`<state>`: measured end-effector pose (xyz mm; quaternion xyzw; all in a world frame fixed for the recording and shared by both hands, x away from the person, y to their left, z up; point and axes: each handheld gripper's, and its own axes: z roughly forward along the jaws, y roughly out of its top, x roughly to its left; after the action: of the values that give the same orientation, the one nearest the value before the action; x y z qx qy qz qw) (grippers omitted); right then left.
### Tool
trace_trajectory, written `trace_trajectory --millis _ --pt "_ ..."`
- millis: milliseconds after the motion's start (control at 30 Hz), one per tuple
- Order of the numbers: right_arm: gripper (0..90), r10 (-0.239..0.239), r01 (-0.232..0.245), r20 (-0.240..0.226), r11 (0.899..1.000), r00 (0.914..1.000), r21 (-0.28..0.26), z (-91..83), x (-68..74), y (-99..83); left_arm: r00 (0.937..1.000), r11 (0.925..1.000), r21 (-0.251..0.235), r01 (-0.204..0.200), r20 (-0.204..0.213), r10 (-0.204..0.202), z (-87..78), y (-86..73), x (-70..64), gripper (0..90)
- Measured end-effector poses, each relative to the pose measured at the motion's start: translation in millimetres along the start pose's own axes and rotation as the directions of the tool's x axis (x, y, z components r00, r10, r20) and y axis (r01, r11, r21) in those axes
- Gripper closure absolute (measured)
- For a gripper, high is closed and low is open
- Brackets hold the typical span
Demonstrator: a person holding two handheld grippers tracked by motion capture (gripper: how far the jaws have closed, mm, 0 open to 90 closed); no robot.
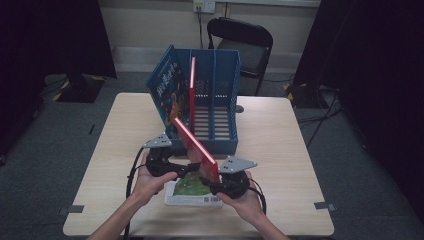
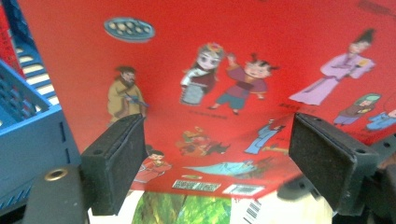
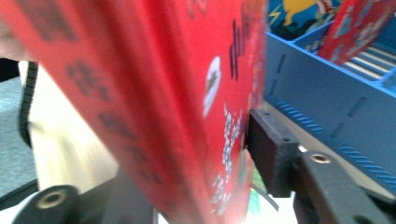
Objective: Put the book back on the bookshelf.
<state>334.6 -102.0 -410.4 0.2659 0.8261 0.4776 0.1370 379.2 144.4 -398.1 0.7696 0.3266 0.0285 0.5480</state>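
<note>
A red picture book [image 1: 197, 145] is held tilted above the table, one corner up toward the blue rack [image 1: 215, 142]. My right gripper [image 1: 212, 182] is shut on its lower edge; in the right gripper view the book [image 3: 163, 116] sits between the jaws, the right pad [image 3: 271, 149] pressed on the cover and the other jaw hidden behind it. My left gripper [image 1: 186, 170] stands open just left of the book. In the left gripper view its wide-apart pads [image 2: 114, 163] frame the back cover [image 2: 233, 70]. A green book [image 1: 192, 192] lies flat under both grippers.
The blue rack [image 3: 327, 102] has several slots; a blue book [image 1: 167, 90] leans in the left one and a second red book [image 1: 192, 90] stands upright beside it. A black chair [image 1: 245, 45] stands behind the table [image 1: 280, 150]. The table's front edge is near my hands.
</note>
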Motion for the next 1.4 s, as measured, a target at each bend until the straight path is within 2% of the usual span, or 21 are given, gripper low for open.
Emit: trace_trajectory --millis 200,267,367,500,600,700,800,867,933,1000,1100,1167,1300,1367,1400 --pt "72.5 0.020 -0.020 0.050 1.000 0.9986 -0.009 -7.0 -10.3 -3.5 0.9995 0.9998 0.015 0.009 -0.029 -0.008 -0.3 -3.8 7.9 19.1" --pt "72.8 0.030 -0.029 0.038 0.999 0.9988 -0.014 -8.3 -15.0 -4.8 0.9986 0.9999 0.013 0.008 -0.053 -0.007 -3.2 -4.5 11.5 18.0" --pt "73.1 0.028 -0.027 0.023 1.000 0.9994 -0.011 -9.0 -18.5 -4.5 0.9976 0.9994 0.021 0.027 -0.065 -0.025 -7.1 -5.6 17.7 17.6" --pt "75.7 0.017 -0.017 0.017 1.000 0.9997 -0.012 -10.8 -22.8 -5.0 0.9957 0.9992 0.004 0.040 -0.084 -0.039 -11.0 -6.4 22.6 17.3" --pt "78.4 0.004 -0.004 0.002 1.000 1.0000 -0.022 -13.3 -26.9 -6.7 0.9957 0.9995 0.002 0.032 -0.087 -0.032 -12.3 -6.0 24.2 17.0" --pt "78.6 -0.011 0.010 -0.033 0.999 0.9994 -0.035 -14.4 -31.2 -9.1 0.9955 0.9996 0.001 0.027 -0.091 -0.027 -12.2 -5.8 24.3 17.2" --pt "78.7 -0.030 0.028 -0.040 0.999 0.9988 -0.031 -14.4 -30.5 -8.6 0.9961 1.0000 -0.001 0.008 -0.087 -0.008 -12.0 -5.7 21.8 18.7" --pt "78.7 -0.038 0.036 -0.053 0.999 0.9979 -0.031 -14.9 -30.7 -8.9 0.9969 0.9999 -0.011 -0.011 -0.078 0.010 -13.1 -4.6 19.6 22.0" --pt "78.9 -0.040 0.038 -0.073 0.999 0.9965 -0.032 -15.5 -31.5 -9.0 0.9984 0.9990 -0.033 -0.030 -0.050 0.028 -14.0 -4.1 18.5 23.0" --pt "79.6 -0.041 0.039 -0.084 0.999 0.9956 -0.031 -16.0 -31.8 -8.8 0.9982 0.9991 -0.025 -0.034 -0.050 0.033 -14.1 -3.9 18.1 24.4" --pt "80.1 -0.037 0.035 -0.091 0.999 0.9951 -0.029 -16.1 -33.6 -8.4 0.9966 0.9986 -0.015 -0.050 -0.066 0.049 -12.0 -5.0 17.5 26.3" --pt "80.1 -0.032 0.030 -0.091 0.999 0.9953 -0.029 -16.1 -34.8 -8.5 0.9940 0.9972 -0.012 -0.074 -0.082 0.073 -11.3 -5.6 16.7 28.7" --pt "79.4 -0.028 0.025 -0.087 0.999 0.9958 -0.031 -15.9 -34.4 -8.3 0.9934 0.9973 -0.010 -0.073 -0.089 0.071 -12.5 -5.8 17.9 33.5" --pt "78.5 -0.009 0.005 -0.088 0.999 0.9960 -0.049 -16.2 -33.9 -7.0 0.9937 0.9972 -0.009 -0.074 -0.085 0.073 -12.9 -5.9 17.9 34.6" --pt "78.3 -0.014 0.010 -0.079 0.999 0.9968 -0.054 -16.4 -33.0 -5.3 0.9931 0.9969 -0.005 -0.078 -0.087 0.078 -13.2 -6.0 17.6 35.1"
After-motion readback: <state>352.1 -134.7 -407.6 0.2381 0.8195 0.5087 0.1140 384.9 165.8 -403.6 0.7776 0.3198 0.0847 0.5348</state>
